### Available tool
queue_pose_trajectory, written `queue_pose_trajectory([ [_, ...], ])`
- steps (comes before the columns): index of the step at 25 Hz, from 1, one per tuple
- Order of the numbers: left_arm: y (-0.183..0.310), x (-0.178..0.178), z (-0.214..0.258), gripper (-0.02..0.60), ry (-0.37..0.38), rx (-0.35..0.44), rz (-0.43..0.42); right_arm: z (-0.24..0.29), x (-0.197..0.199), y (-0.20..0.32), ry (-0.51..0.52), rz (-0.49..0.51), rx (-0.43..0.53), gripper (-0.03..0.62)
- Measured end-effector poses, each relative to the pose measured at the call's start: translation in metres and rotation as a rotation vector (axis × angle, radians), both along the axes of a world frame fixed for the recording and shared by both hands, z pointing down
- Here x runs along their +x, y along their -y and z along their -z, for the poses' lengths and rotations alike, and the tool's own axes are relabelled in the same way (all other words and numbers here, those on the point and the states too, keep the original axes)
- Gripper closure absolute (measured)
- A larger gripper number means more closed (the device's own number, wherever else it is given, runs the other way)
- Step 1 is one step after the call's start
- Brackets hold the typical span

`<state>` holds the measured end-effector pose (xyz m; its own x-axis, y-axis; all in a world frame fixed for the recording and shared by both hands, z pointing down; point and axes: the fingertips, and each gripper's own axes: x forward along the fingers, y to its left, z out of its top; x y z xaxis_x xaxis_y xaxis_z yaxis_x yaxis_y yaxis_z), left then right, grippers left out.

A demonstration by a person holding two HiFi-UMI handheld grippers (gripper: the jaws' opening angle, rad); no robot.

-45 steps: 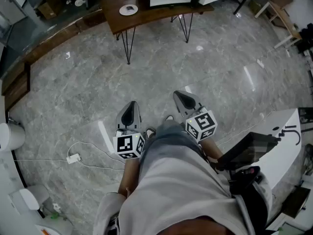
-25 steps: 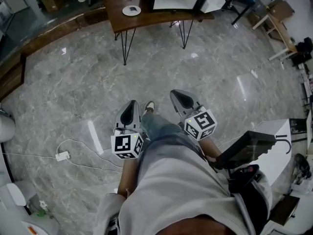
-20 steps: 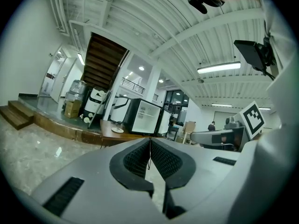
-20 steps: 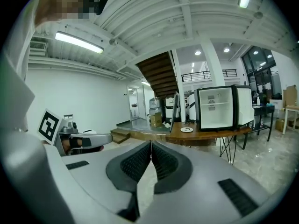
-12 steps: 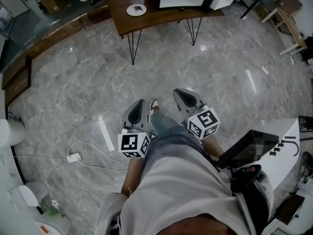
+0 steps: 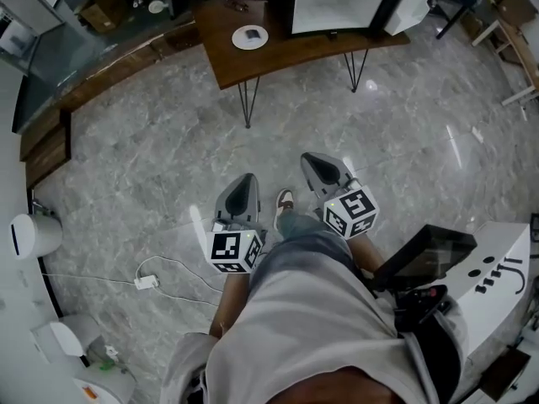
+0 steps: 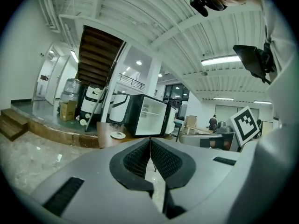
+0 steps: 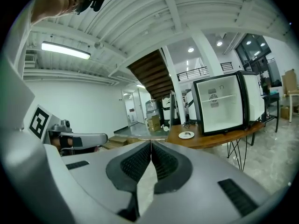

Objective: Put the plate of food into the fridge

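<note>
1. The left gripper (image 7: 150, 143) has its jaws pressed together and holds nothing
2. The right gripper (image 8: 150, 146) is closed too, also empty
3. The plate (image 6: 250, 36) lies near the left end of the wooden table (image 6: 286, 47), beside the open fridge (image 6: 337, 2)

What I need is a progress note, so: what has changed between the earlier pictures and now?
The person has walked toward the wooden table: it, the plate and the open fridge now sit lower and larger in the head view. Nothing was taken hold of or let go. The left tool and right tool stay shut, empty, held out in front.
</note>
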<state>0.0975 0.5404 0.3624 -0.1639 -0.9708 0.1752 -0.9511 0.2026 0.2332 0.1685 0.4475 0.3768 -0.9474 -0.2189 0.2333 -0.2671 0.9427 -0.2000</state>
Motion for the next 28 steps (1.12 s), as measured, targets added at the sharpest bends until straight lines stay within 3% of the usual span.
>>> queue_pose_trajectory([
  [3,0.064,-0.015,0.006,0.561,0.027,-0.016,-0.009,0.004,-0.012,0.060,0.012,-0.008,-0.008,0.576],
  [8,0.101,-0.041,0.009,0.561,0.045,-0.037,0.009,0.004,-0.018,0.102,-0.004,-0.056,-0.023,0.576],
  [15,0.230,-0.064,0.001,0.561,0.127,-0.075,0.004,-0.016,-0.043,0.233,0.013,-0.052,-0.059,0.576],
  [21,0.256,-0.078,0.013,0.561,0.162,-0.090,0.011,-0.013,-0.055,0.260,0.026,-0.050,-0.068,0.576],
  [28,0.310,-0.093,-0.008,0.561,0.098,-0.128,-0.013,-0.037,-0.062,0.308,-0.019,-0.082,-0.109,0.576],
])
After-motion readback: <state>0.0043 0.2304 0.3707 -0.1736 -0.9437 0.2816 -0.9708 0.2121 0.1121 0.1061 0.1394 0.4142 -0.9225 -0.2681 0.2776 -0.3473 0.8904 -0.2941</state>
